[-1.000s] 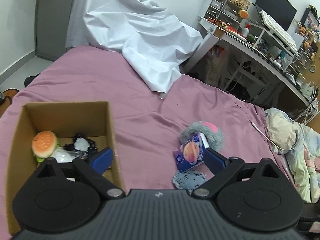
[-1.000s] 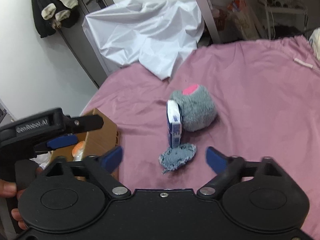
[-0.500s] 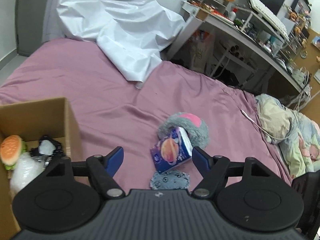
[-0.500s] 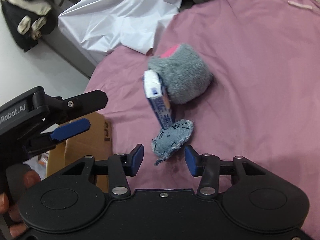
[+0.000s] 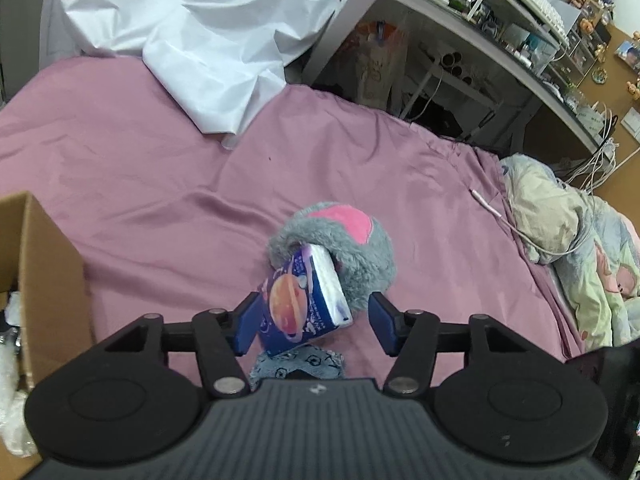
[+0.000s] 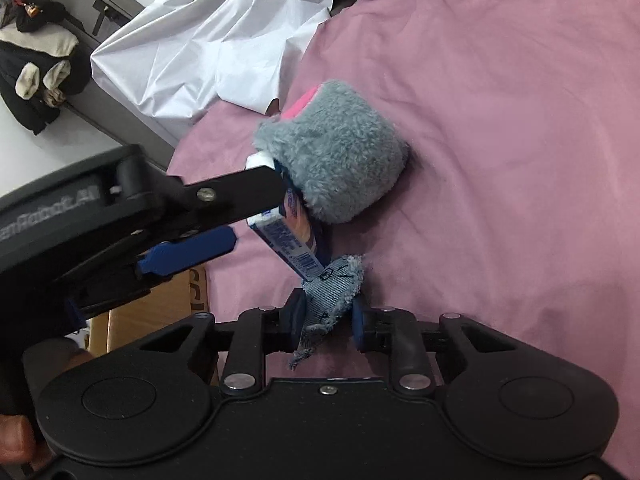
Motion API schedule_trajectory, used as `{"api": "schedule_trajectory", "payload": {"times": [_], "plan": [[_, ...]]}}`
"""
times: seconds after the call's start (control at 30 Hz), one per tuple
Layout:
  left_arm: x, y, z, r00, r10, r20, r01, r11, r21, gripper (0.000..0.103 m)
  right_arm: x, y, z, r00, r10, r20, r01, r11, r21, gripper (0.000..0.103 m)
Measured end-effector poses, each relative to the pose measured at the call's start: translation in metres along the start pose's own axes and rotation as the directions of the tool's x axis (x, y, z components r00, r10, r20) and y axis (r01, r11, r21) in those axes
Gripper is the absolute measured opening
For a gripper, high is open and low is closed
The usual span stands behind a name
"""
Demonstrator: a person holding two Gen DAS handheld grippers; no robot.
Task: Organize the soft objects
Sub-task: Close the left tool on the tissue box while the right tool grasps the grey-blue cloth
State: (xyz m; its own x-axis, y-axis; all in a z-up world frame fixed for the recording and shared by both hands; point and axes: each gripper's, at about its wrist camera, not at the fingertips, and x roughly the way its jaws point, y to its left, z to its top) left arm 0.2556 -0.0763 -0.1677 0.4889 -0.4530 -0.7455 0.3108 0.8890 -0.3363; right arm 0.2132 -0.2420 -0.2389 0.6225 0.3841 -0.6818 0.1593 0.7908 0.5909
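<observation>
On the purple bed sheet [image 5: 120,184] a blue tissue pack [image 5: 304,308] with an orange planet print leans on a grey and pink fluffy plush [image 5: 344,244]. A small denim patch [image 6: 334,290] lies in front of them. My left gripper [image 5: 314,322] is open, its fingers on either side of the tissue pack, apart from it. My right gripper [image 6: 326,318] has its jaws narrowed around the denim patch, touching it. The tissue pack [image 6: 290,236] and plush [image 6: 336,152] also show in the right wrist view, with the left gripper [image 6: 208,216] above them.
A cardboard box [image 5: 44,272] stands at the left on the bed. A white sheet [image 5: 192,28] lies crumpled at the far side. A desk [image 5: 460,28] with shelves stands beyond the bed. A patterned quilt [image 5: 568,248] lies at the right.
My left gripper moved right from the box to straddle the tissue pack. My right gripper came down and narrowed its jaws onto the denim patch.
</observation>
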Motion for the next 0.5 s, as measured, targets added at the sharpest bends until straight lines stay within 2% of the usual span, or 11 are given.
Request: {"api": "schedule_trajectory", "payload": {"times": [0.1,0.17,0.27,0.5], "plan": [[0.008,0.0,-0.001,1.0,0.012,-0.019,-0.012,1.0,0.014,0.047,-0.004,0.0,-0.002,1.0,-0.004,0.007,0.004,1.0,-0.014,0.021],[0.01,0.005,-0.001,0.999,0.013,-0.03,-0.014,1.0,-0.012,0.033,-0.006,0.0,-0.002,1.0,-0.012,0.012,0.012,1.0,-0.014,0.02],[0.006,0.008,-0.003,1.0,0.019,-0.015,-0.019,0.999,-0.028,0.026,-0.012,0.001,-0.001,0.999,-0.032,0.035,0.033,0.999,-0.026,0.018],[-0.01,0.008,-0.008,1.0,0.013,0.009,-0.013,0.999,-0.029,0.019,-0.028,0.002,0.001,0.995,-0.049,0.086,0.05,0.999,-0.011,0.013]]}}
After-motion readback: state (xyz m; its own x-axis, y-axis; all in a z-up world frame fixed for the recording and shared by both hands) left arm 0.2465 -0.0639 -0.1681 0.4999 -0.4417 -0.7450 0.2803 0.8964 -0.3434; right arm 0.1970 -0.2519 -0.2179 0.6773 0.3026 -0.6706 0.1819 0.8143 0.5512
